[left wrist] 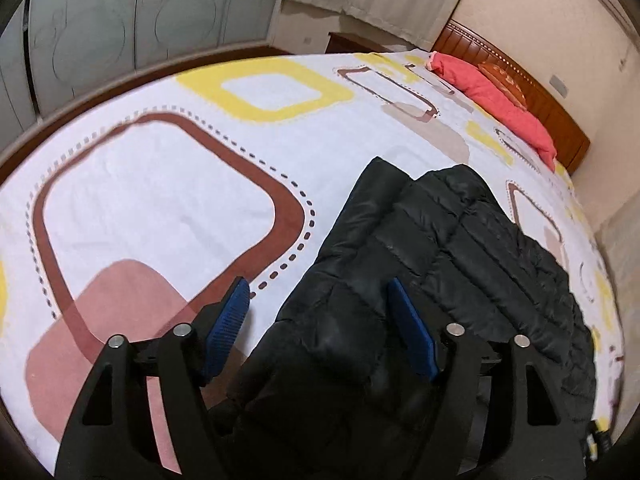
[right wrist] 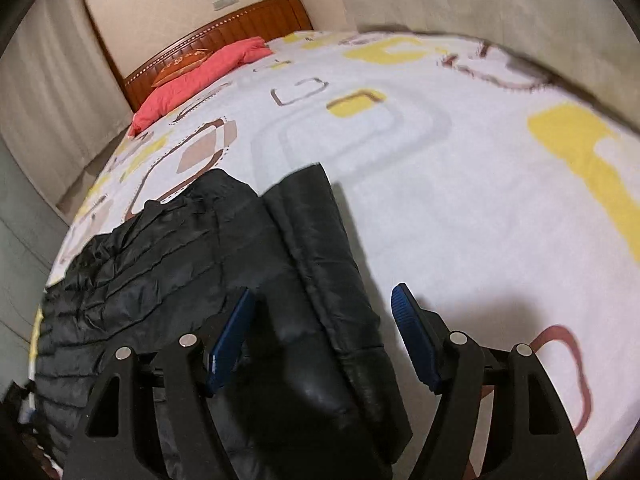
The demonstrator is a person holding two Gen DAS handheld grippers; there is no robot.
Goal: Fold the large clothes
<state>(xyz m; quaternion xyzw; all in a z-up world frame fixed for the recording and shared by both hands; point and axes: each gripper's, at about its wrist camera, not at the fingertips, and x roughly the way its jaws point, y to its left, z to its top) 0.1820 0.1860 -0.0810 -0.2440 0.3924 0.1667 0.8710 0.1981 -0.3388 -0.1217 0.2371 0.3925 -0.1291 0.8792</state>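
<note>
Bedroom, patterned bedsheet (left wrist: 160, 184) beneath us: we hold the left gripper (left wrist: 318, 320) and right gripper (right wrist: 322, 326) with jaws apart, clamped on nothing, over the black puffer jacket (left wrist: 460, 248) near the bed's near edge. Sleeves look folded in; the final folds seem left. Beyond, a red pillow (right wrist: 192, 80) lies against the headboard (right wrist: 248, 20).

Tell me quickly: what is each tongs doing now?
Left tongs: open, holding nothing, over the black jacket.
Right tongs: open, holding nothing.
</note>
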